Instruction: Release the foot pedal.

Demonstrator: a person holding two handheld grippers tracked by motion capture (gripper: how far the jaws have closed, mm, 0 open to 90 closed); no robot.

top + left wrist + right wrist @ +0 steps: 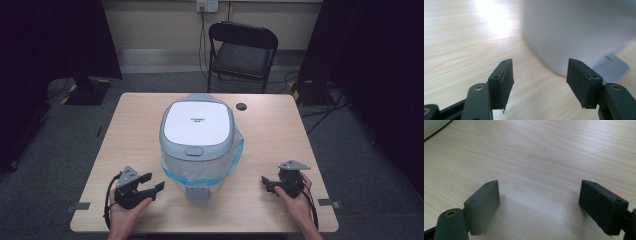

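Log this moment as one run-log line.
left gripper: open, beside bin | right gripper: open, above bare table | pedal bin: lid shut, blue liner fitted
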